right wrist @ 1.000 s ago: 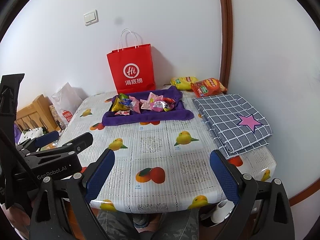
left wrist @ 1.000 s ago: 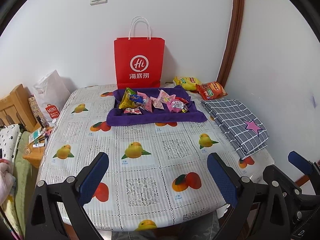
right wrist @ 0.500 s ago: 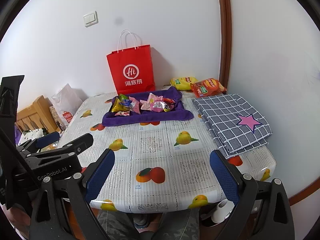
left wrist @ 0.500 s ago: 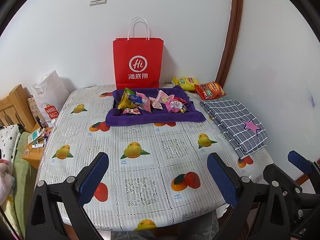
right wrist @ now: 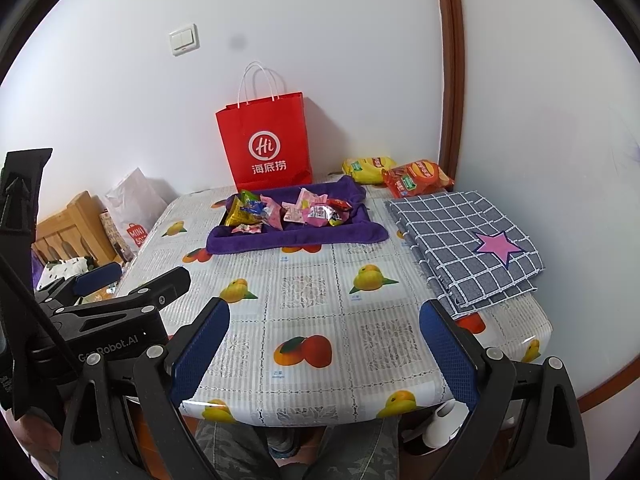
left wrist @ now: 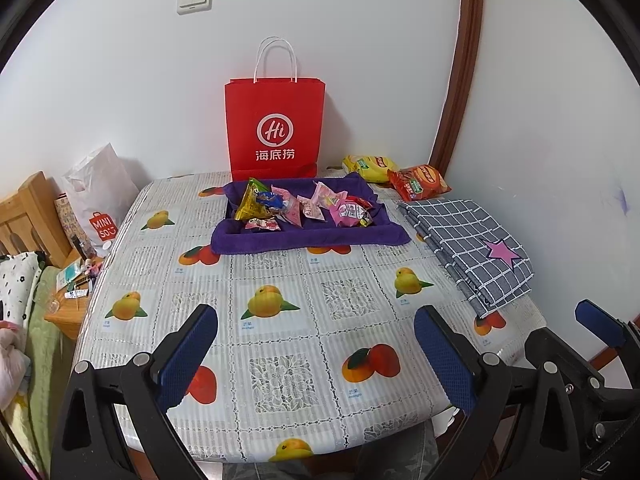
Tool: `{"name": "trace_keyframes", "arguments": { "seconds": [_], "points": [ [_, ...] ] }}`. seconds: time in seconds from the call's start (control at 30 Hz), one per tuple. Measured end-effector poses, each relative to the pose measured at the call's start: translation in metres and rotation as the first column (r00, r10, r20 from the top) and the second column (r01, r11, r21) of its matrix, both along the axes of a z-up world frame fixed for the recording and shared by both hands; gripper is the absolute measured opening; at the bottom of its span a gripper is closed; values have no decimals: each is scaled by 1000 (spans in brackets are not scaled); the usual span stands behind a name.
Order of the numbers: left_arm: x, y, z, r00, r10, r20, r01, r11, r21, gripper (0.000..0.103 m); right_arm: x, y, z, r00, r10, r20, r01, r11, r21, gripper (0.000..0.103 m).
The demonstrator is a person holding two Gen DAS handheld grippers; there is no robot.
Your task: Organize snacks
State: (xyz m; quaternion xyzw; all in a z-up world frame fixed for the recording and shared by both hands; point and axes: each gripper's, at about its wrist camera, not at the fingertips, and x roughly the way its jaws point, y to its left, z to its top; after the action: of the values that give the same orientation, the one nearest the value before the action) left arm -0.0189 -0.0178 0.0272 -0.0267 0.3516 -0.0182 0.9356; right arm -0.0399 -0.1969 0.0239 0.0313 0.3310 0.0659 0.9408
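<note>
Several small wrapped snacks point(left wrist: 304, 206) lie in a pile on a purple cloth point(left wrist: 308, 238) at the far middle of the table; they also show in the right wrist view point(right wrist: 288, 210). A yellow chip bag point(left wrist: 366, 166) and an orange chip bag point(left wrist: 420, 182) lie behind it by the wall. My left gripper point(left wrist: 316, 354) is open and empty over the near table edge. My right gripper point(right wrist: 324, 356) is open and empty, to the right of the left one.
A red paper bag point(left wrist: 275, 128) stands against the wall behind the cloth. A folded grey checked cloth with a pink star point(left wrist: 472, 244) lies at the right. The table has a fruit-print cover point(left wrist: 280, 300). A white bag point(left wrist: 100, 196) and wooden furniture point(left wrist: 28, 216) are to the left.
Both grippers have shifted very slightly; the scene has barely moved in view. Nothing was taken hold of or let go.
</note>
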Motion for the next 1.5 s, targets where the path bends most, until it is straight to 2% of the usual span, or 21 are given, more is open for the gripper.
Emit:
{"name": "trace_keyframes", "arguments": {
  "seconds": [1.5],
  "points": [
    [1, 7, 1, 1000, 3, -3, -3, 1000, 5, 99, -6, 5, 6, 1000, 4, 20, -4, 1000, 0, 95]
  ]
}}
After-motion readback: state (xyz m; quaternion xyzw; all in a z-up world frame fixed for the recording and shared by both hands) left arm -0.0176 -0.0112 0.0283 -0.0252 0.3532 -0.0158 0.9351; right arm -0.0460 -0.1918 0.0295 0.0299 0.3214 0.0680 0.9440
